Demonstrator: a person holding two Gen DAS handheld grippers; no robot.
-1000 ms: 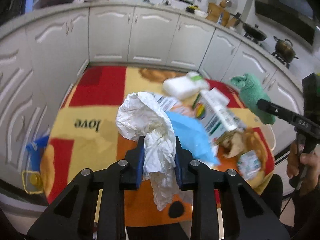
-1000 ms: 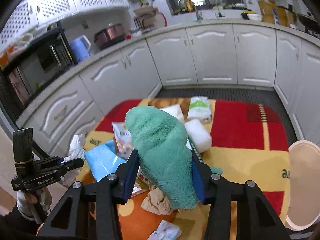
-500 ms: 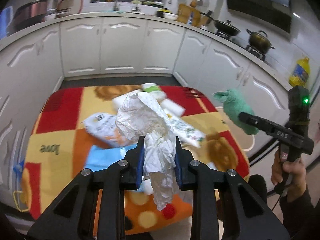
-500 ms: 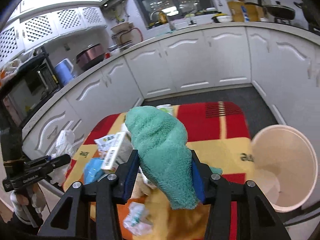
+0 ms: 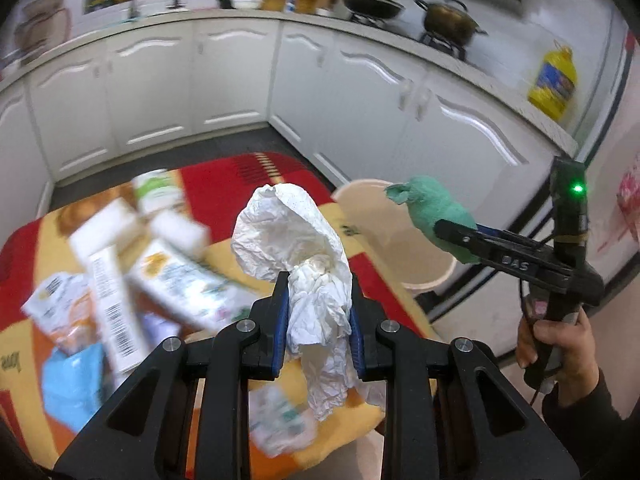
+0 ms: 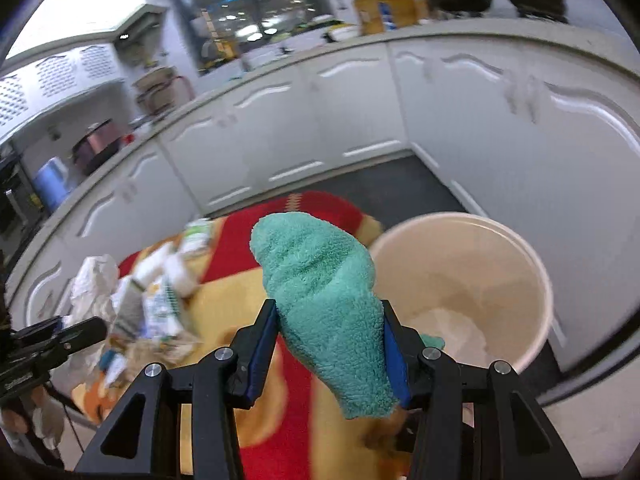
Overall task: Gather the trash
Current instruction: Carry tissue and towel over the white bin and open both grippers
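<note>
One crumpled white paper wad (image 5: 296, 256) is being pinched at frame centre by the left gripper (image 5: 318, 322), its fingers nearly closed. One fuzzy green cloth (image 6: 324, 304) is being clamped by the right gripper (image 6: 328, 360), fingers partly apart. One cream bin (image 6: 536, 280) is being shown at right, beside several blurred packages (image 5: 116, 288) on the desk (image 5: 236, 184).

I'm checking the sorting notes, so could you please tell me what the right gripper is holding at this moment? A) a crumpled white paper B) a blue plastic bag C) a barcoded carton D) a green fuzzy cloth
D: in the right wrist view the right gripper is shut on the green fuzzy cloth, close beside the cream bin; the crumpled white paper sits in the left gripper.
</note>
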